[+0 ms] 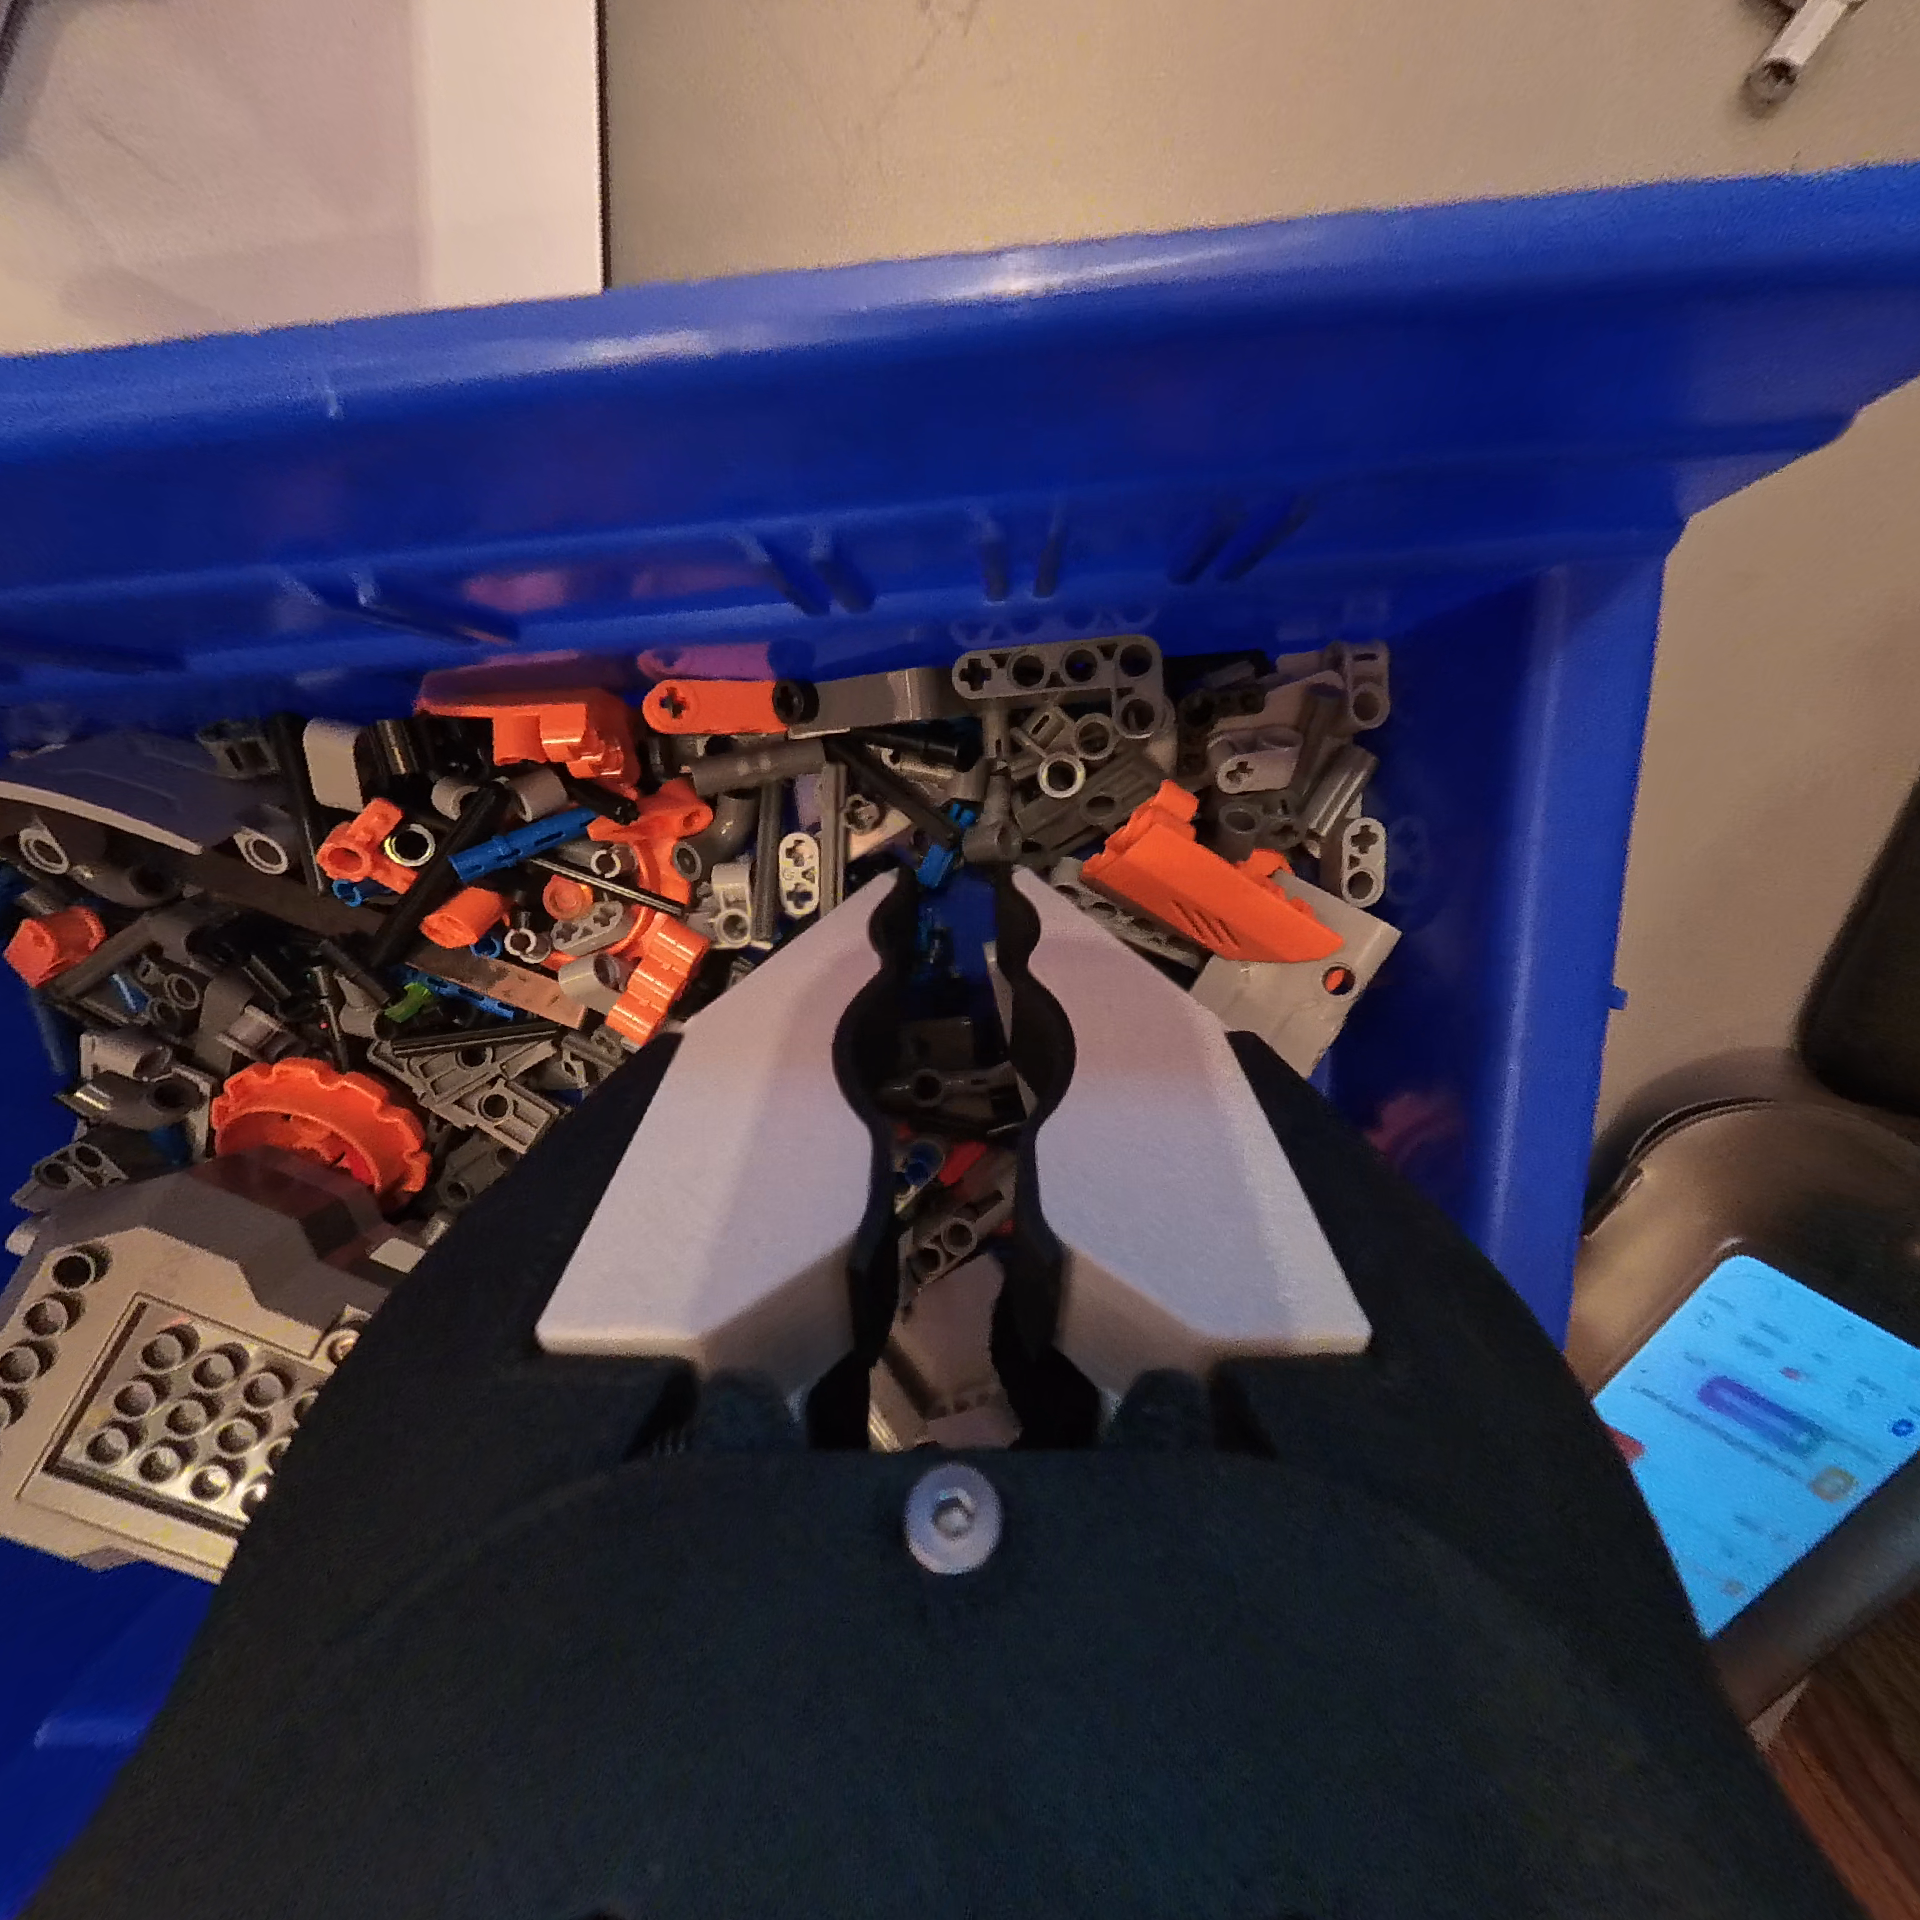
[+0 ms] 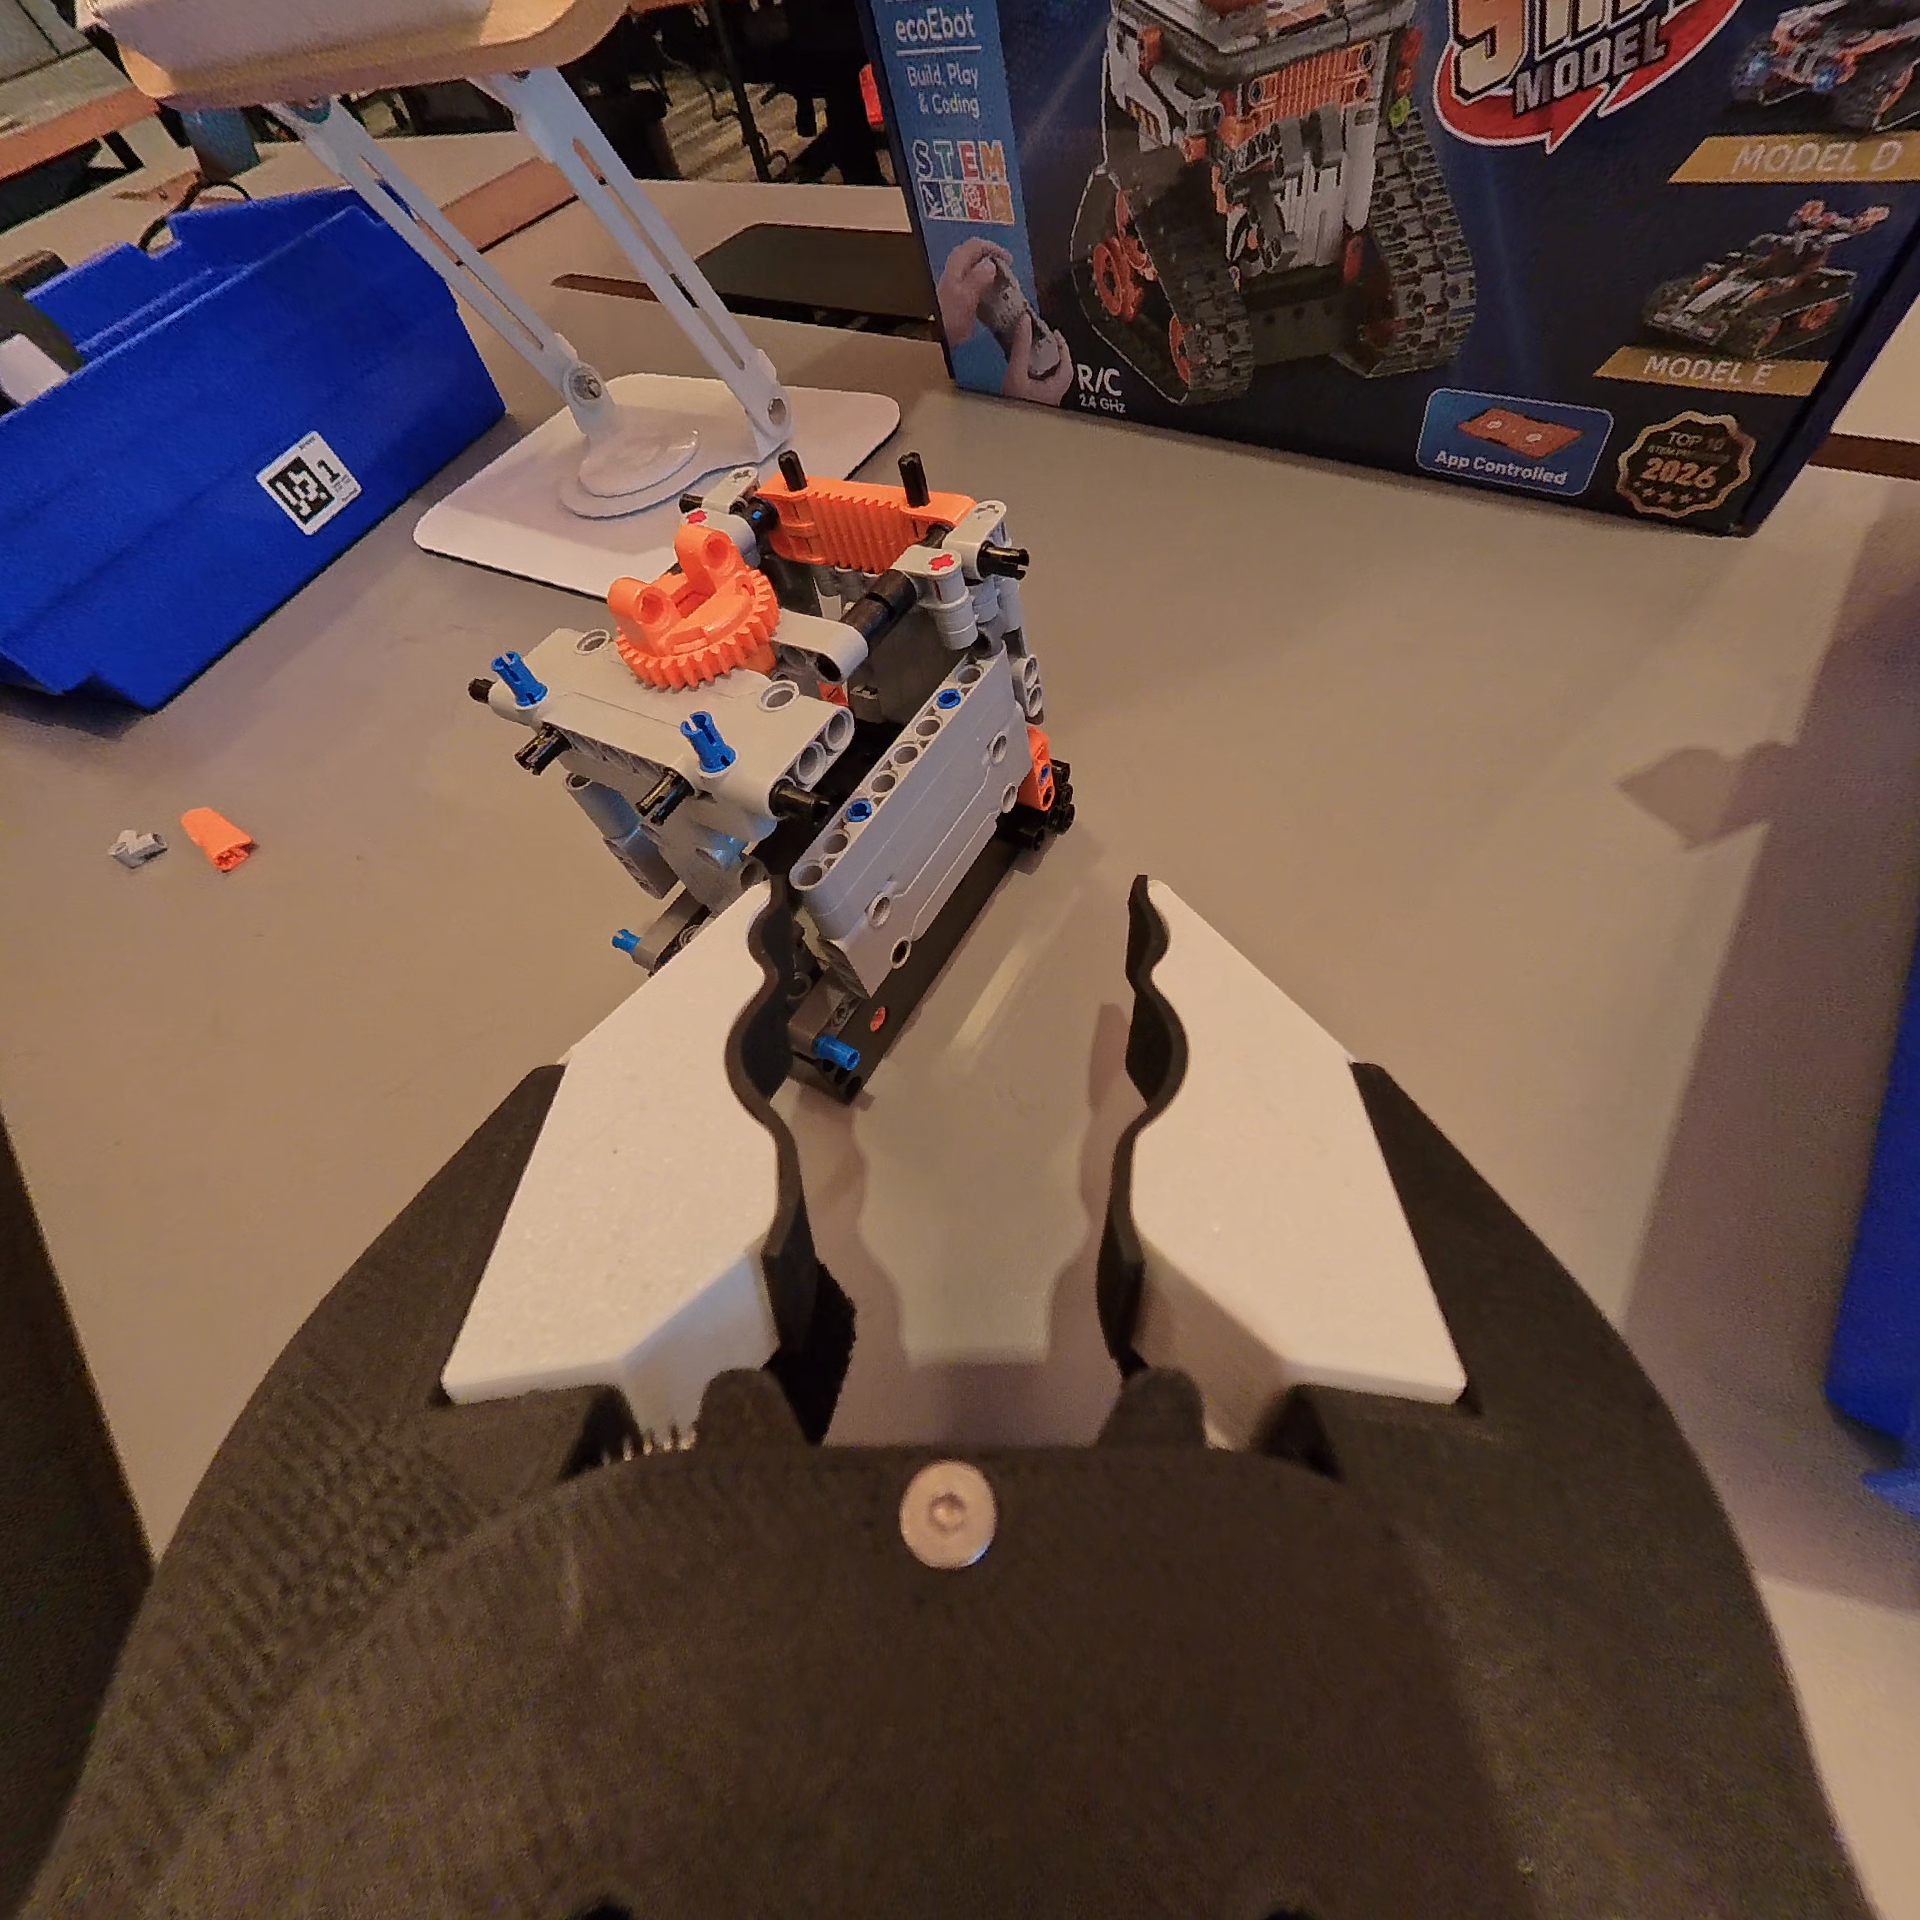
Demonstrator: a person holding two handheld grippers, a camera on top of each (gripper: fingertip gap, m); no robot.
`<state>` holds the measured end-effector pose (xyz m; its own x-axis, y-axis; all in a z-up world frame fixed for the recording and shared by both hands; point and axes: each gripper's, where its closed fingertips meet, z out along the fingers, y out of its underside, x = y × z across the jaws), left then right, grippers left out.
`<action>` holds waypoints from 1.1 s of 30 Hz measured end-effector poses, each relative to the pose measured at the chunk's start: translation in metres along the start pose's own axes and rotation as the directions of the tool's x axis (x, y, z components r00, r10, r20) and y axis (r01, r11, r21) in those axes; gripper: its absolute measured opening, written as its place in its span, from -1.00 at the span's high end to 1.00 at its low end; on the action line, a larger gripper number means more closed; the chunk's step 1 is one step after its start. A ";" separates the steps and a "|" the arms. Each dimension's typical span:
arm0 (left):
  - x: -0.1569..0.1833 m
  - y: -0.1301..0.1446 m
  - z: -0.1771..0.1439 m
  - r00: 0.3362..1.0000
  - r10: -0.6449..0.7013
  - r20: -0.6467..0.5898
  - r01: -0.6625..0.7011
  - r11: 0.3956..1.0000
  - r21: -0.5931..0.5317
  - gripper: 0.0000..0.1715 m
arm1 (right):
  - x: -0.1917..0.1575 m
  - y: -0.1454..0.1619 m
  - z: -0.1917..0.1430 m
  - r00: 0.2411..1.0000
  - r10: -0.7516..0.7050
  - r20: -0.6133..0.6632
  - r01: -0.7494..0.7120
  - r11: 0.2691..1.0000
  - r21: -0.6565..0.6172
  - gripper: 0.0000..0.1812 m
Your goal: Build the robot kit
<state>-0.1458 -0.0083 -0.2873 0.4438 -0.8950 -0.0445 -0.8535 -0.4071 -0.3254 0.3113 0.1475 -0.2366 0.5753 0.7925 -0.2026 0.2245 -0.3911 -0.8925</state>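
Building-block model (image 2: 790, 727), grey with orange gears and blue pins, stands half-built on a grey table (image 2: 1351, 831), tilted; the right gripper (image 2: 945, 904) sits low just in front of it with fingers spread wide and nothing between them, the left finger's tip right beside the model's base, though contact cannot be told. Behind stand a white lamp base (image 2: 665, 457), a blue bin (image 2: 208, 447) bearing a square coded tag, and a printed toy box (image 2: 1455, 239); two small loose parts, one orange (image 2: 216, 837) and one grey (image 2: 137, 847), lie to the left. In the left wrist view, the left gripper (image 1: 956, 883) points into a blue bin (image 1: 935, 416) of loose grey, orange and black parts (image 1: 582, 883); its fingers are nearly together, a narrow gap at the tips, gripping nothing visible; a lit phone screen (image 1: 1766, 1434) rests outside the bin.
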 end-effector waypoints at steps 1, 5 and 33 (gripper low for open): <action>0.000 0.001 0.001 1.000 -0.002 -0.003 0.002 1.000 -0.005 0.84 | 0.000 0.000 0.000 1.000 0.000 0.000 0.000 1.000 0.000 0.31; 0.001 0.000 0.002 1.000 0.006 -0.016 -0.006 1.000 -0.004 0.90 | 0.000 0.000 0.000 1.000 -0.001 0.001 0.001 1.000 0.000 0.31; 0.010 -0.008 -0.040 0.999 0.004 0.044 -0.006 0.999 0.035 0.98 | -0.003 -0.005 -0.002 1.000 -0.028 -0.009 0.028 1.000 0.011 0.31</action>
<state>-0.1457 -0.0217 -0.2471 0.4517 -0.8879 -0.0871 -0.8459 -0.3952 -0.3580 0.3101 0.1457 -0.2307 0.5762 0.7987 -0.1737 0.2316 -0.3633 -0.9024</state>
